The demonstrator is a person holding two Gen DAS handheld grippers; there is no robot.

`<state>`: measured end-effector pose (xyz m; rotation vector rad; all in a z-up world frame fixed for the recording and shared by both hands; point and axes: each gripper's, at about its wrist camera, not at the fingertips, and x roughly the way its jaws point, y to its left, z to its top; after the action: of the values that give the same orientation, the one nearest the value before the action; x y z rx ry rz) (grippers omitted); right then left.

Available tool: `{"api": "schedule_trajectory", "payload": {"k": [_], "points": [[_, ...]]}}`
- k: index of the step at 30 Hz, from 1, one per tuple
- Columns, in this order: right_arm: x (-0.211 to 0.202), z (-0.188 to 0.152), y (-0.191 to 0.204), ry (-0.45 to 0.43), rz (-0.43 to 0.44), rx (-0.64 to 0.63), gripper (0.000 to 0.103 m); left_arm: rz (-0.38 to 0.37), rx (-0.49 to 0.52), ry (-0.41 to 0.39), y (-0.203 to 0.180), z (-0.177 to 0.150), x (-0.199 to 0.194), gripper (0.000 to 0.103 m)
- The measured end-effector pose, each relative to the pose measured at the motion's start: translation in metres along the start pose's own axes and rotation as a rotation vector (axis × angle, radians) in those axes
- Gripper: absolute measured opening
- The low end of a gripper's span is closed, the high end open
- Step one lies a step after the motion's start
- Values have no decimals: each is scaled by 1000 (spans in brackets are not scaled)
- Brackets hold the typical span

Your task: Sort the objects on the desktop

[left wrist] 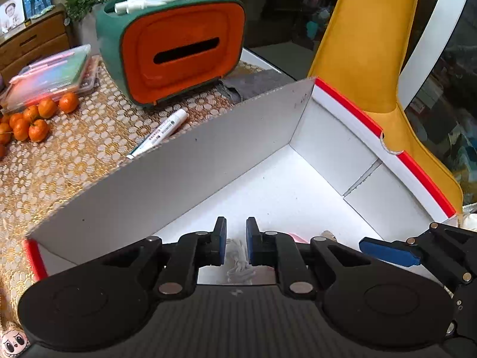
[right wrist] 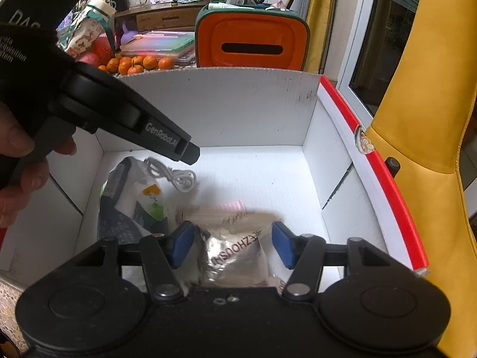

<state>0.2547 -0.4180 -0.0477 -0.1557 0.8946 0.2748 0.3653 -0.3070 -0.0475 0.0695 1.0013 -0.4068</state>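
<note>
Our right gripper [right wrist: 228,244] fingers are wide over the silver packet [right wrist: 235,256]; left gripper [left wrist: 235,241] fingers are narrow, holding nothing. We lift slowly from the white box [right wrist: 220,110].

"GenRobot.AI" on the left gripper [right wrist: 179,146] body — "ZHOUSH", upside down, on the silver packet [right wrist: 235,256].

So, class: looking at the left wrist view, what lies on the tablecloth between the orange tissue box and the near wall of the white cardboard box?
A white marker pen lies there, between the tissue box and the cardboard box wall, seen in the left wrist view.
</note>
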Motion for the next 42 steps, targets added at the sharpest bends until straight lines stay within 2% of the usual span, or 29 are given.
{"api": "schedule_trajectory", "payload": {"k": [11, 17, 22, 31, 34, 37, 38, 39, 42], "points": [[-24, 4, 0, -52, 28, 13, 64, -47, 31, -60, -7, -17, -49, 12], [-43, 3, 3, -78, 39, 29, 65, -46, 76, -93, -14, -37, -80, 12], [-58, 0, 5, -105, 51, 61, 70, -85, 29, -101, -4, -54, -102, 12], [-78, -5, 16, -144, 72, 74, 77, -78, 19, -133, 11, -86, -135, 12], [-84, -6, 22, -152, 76, 74, 79, -77, 5, -146, 18, -95, -146, 21], [-89, -8, 28, -160, 78, 73, 80, -80, -15, -157, 26, -102, -155, 39], [-91, -8, 30, -162, 80, 73, 81, -80, -18, -163, 28, -105, -159, 52], [-92, -8, 32, -164, 80, 72, 81, -79, -21, -169, 30, -108, -162, 59], [-98, -9, 39, -174, 84, 67, 82, -84, -28, -182, 37, -117, -174, 60]]}}
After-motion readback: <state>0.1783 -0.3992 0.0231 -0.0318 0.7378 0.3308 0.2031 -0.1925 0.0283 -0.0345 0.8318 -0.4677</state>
